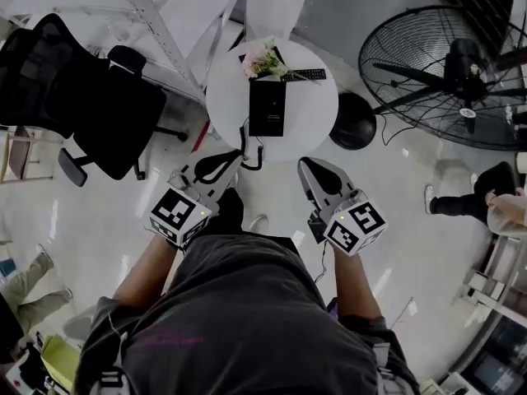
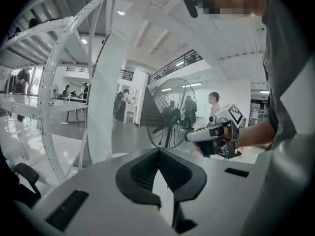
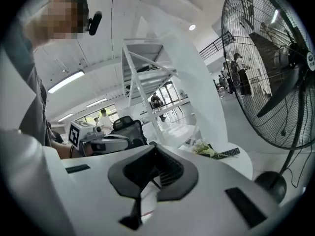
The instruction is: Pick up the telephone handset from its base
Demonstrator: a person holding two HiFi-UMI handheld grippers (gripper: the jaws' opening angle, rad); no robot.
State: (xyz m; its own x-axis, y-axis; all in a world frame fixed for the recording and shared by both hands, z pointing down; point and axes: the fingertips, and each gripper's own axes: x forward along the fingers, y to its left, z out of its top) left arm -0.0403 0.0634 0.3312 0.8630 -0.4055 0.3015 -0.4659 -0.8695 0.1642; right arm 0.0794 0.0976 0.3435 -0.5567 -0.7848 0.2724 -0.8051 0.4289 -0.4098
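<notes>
Fingers (image 2: 134, 175) of the left gripper (image 2: 158, 154): closed, tips meeting, nothing between them. Left gripper view: beyond the closed tips stands a large floor fan (image 2: 170, 113). To its right, the right gripper (image 2: 189, 137) is held in a hand (image 2: 209, 146), pointing left. A white frame (image 2: 54, 82) fills the left side. Several people stand far off in the hall.

Right gripper view: its jaws are likewise together at the tips, with nothing held. Ahead and to the right is the edge of a round white table (image 3: 243, 166) carrying a bunch of flowers (image 3: 204, 149) and a remote control (image 3: 227, 153). The fan rises at the right. The left gripper shows at the left, with a black office chair (image 3: 127, 128) behind it.

Head view: the telephone (image 1: 268, 107) lies at the middle of the table, a flat black unit. The handset cannot be told from the base at this size. The flowers and remote control lie beyond it. A black cord (image 1: 247, 153) hangs over the table's near edge. Both grippers point toward the table from the near side, one to each side of the telephone and apart from it. The left tip is just beside the cord. A person (image 1: 494, 200) crouches at the right.
</notes>
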